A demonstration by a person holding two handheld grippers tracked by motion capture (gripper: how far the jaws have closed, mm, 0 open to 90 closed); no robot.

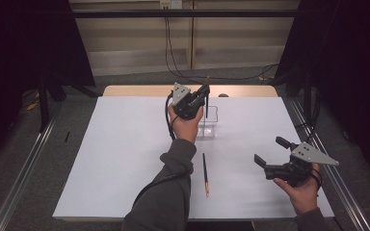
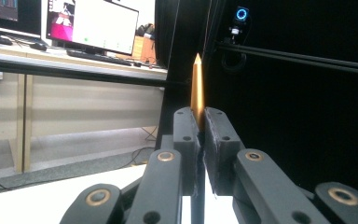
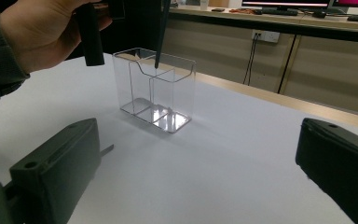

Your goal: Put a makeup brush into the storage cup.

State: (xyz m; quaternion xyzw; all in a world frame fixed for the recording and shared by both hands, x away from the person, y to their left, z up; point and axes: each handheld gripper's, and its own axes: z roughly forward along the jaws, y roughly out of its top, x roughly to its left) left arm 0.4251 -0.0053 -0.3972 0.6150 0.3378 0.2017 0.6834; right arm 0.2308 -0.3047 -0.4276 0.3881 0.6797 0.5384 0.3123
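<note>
- The left gripper (image 1: 203, 91) is above the middle of the high view, just at the top edge of the white table sheet (image 1: 125, 154), and the left hand (image 1: 187, 122) holds it up from below
- Its jaws are closed on a thin pen (image 1: 207, 103), which stands nearly upright; in the left gripper view the gold end of the pen (image 2: 196, 86) rises out from between the two black pads, in the centre of the frame
- In the right gripper view, the dark lower tip of this pen (image 3: 157, 63) hangs at the top rim of a clear plastic holder (image 3: 168, 100), over the inner wall that divides its compartments; it cannot be told if the tip touches the rim or in which compartment it is
- The holder (image 1: 213, 126) stands on the sheet just right of the left hand in the high view, a little above the centre
- A second pen (image 1: 205, 173) lies flat on the sheet in the lower middle of the high view, with its gold end toward the bottom edge, well apart from the holder
- The right gripper (image 1: 268, 154) is at the lower right of the high view, held by the right hand (image 1: 303, 190) above the sheet; its jaws stand wide apart and there is nothing between them
- In the right gripper view its two black jaws are at the lower left and the lower right corners, and the holder is seen between them, farther off
</note>
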